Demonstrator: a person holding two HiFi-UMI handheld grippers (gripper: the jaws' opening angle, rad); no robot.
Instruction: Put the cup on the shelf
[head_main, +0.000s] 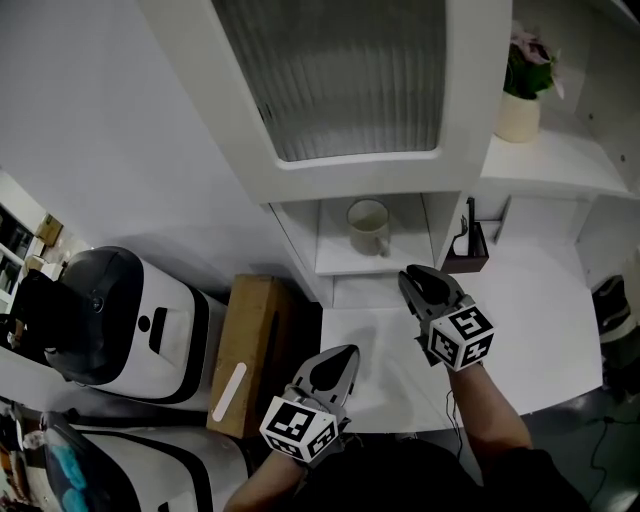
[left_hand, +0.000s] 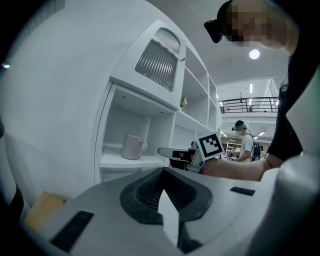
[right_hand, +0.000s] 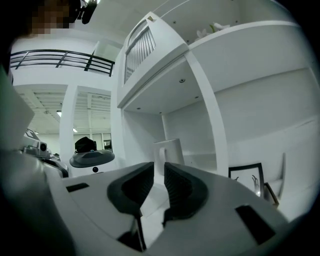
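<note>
The left tool (head_main: 340, 358) hangs low over the near edge of the white surface (head_main: 540, 330) with its jaws pressed together on nothing, a cardboard box (head_main: 250, 340) just to its left. Ahead of it and up to the right, the cup (head_main: 368, 226) stands upright on the shelf (head_main: 345, 264), handle toward the tools. The right tool (head_main: 412, 277) points at the cup from just short of the shelf's front edge, its jaws a narrow slit apart and empty, not touching it.

No lettering or numbers can be read (the marker cube (head_main: 461, 337) bears only patterned squares).
</note>
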